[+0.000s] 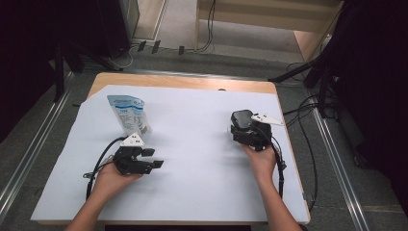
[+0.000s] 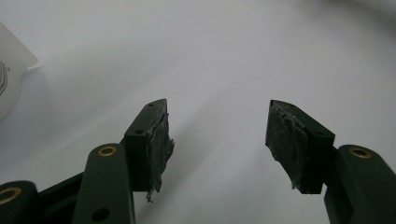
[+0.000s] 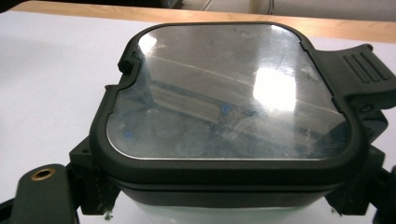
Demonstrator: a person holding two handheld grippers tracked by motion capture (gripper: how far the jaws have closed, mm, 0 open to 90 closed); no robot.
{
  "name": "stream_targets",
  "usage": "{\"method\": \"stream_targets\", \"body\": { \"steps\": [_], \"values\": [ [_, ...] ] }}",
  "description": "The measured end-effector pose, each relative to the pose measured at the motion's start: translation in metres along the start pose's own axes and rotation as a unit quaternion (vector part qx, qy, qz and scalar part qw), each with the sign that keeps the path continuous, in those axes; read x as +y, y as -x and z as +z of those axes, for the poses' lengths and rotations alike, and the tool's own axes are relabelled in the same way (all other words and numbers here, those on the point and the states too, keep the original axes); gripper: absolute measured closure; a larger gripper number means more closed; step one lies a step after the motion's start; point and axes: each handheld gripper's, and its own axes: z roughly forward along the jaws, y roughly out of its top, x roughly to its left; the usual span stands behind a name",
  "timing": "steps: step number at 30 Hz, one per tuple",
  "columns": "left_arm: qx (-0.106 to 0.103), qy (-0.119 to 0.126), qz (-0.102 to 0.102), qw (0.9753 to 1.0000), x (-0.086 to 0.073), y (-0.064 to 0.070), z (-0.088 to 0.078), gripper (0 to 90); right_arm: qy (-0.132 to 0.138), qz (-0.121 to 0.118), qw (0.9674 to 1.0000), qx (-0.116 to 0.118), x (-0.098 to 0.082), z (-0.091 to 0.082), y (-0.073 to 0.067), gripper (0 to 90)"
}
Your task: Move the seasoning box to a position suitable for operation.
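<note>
The right claw is clamped on a box near the table's right edge. The left claw is apart, beside a bag.

Container — black-rimmed, glossy lid; lower body cut off by the right gripper view's bottom edge, contents hidden behind glare. Right gripper — jaw tips hidden behind the container in the high view. Pouch — cut off at the left gripper view's left edge; its print in the high view too small to read
</note>
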Motion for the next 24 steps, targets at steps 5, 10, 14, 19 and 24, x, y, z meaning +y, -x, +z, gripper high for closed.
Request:
{"method": "stream_targets", "body": {
  "steps": [5,10,14,19,24],
  "values": [
    [-0.004,-0.003,-0.002,1.0,0.005,-0.001,0.003,41.3,-0.002,-0.007,0.9999,0.011,-0.007,-0.006,-0.01,16.0],
    [-0.006,-0.008,0.006,0.9999,0.01,-0.001,0.007,45.0,-0.006,-0.016,0.9997,0.02,-0.011,-0.008,-0.019,16.0],
    [-0.005,-0.008,0.012,0.9999,0.014,-0.001,0.01,44.8,-0.007,-0.022,0.9993,0.03,-0.013,-0.008,-0.027,16.0],
    [-0.008,-0.011,0.011,0.9998,0.015,-0.001,0.011,44.5,-0.011,-0.025,0.9985,0.047,-0.016,-0.006,-0.041,16.0],
    [-0.01,-0.017,0.014,0.9997,0.015,-0.001,0.012,43.9,-0.015,-0.031,0.9974,0.063,-0.019,-0.001,-0.053,16.0]
  ]
}}
